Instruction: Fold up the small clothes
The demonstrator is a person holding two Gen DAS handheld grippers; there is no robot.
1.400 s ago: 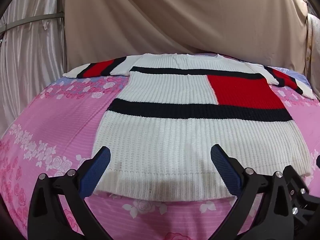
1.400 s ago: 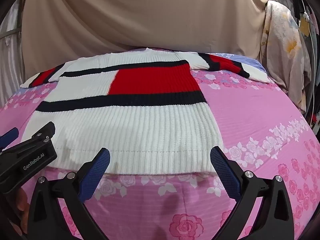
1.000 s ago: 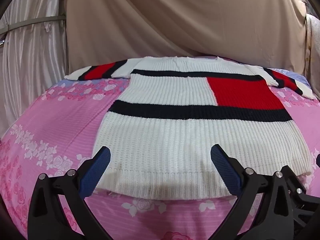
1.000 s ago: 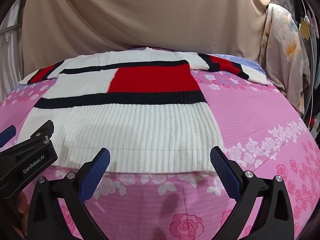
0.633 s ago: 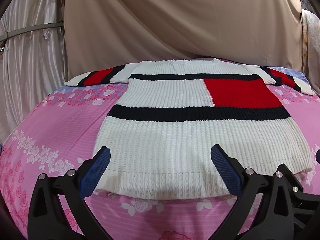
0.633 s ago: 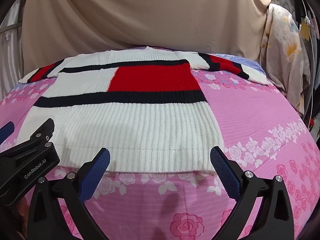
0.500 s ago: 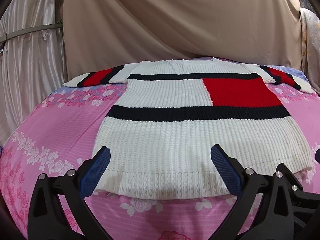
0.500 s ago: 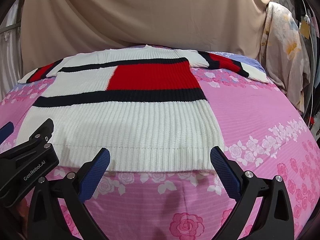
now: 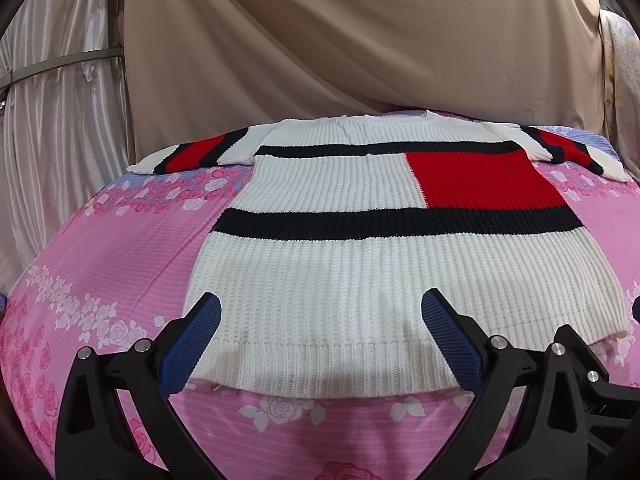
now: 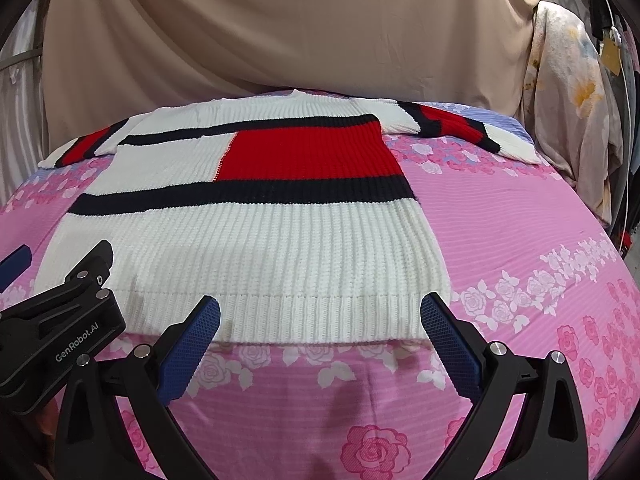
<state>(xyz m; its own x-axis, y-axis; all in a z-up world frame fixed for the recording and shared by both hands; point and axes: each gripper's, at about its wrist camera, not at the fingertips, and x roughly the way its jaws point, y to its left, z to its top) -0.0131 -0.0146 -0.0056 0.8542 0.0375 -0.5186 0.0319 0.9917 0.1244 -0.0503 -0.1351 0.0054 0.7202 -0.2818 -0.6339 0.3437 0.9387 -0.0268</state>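
A white ribbed knit sweater (image 9: 360, 272) (image 10: 256, 248) with navy stripes and a red block lies flat, sleeves spread, on a pink floral bedsheet (image 9: 112, 264) (image 10: 540, 264). My left gripper (image 9: 320, 332) is open, hovering over the left half of the hem, blue pads apart. Over the hem's right end hangs my right gripper (image 10: 320, 328), also open and empty. The left gripper's black body (image 10: 60, 320) shows at the left of the right wrist view.
A beige draped curtain (image 9: 360, 40) hangs behind the bed. Pale satin drapes with a metal bar (image 9: 60, 60) stand at the left. A floral cloth (image 10: 572, 92) hangs at the right beside some cables. The sheet slopes away at the near edge.
Both views have tilted slightly so more of the curtain shows and the sweater sits a little lower and closer. Both grippers stay open; the sweater has not moved.
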